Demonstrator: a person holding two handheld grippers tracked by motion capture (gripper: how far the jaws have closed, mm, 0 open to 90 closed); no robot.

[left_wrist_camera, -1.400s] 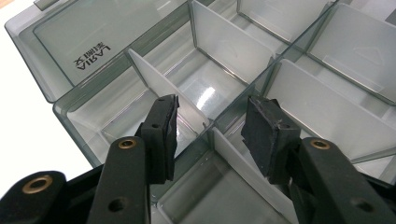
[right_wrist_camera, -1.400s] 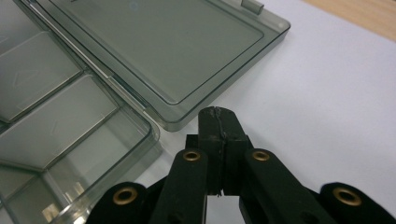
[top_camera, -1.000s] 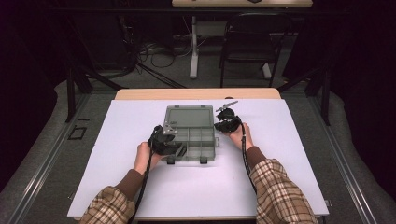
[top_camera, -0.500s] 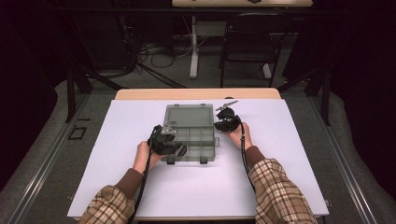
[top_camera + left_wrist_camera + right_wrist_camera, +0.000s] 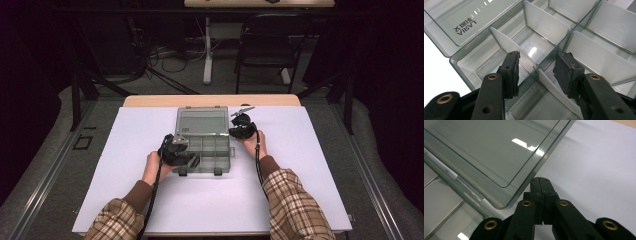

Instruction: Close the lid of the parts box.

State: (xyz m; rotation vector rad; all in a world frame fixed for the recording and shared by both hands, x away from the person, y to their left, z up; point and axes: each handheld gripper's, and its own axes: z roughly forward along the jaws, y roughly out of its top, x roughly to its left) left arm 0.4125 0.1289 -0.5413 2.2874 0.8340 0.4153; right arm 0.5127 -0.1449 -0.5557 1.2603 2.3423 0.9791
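At the middle of the high view, an open clear box point(image 5: 205, 145) lies on the white table point(image 5: 300, 170). The left gripper point(image 5: 537, 68) hangs wide over its dividers; the right gripper point(image 5: 541, 187), pressed closed on nothing, sits beside the lid point(image 5: 486, 150).

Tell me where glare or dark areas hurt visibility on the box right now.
Right gripper view: bright streak of glare on the lid. Left gripper view: white glints on the compartment floors of the organizer box, still readable. High view: surroundings very dark, white table evenly lit.
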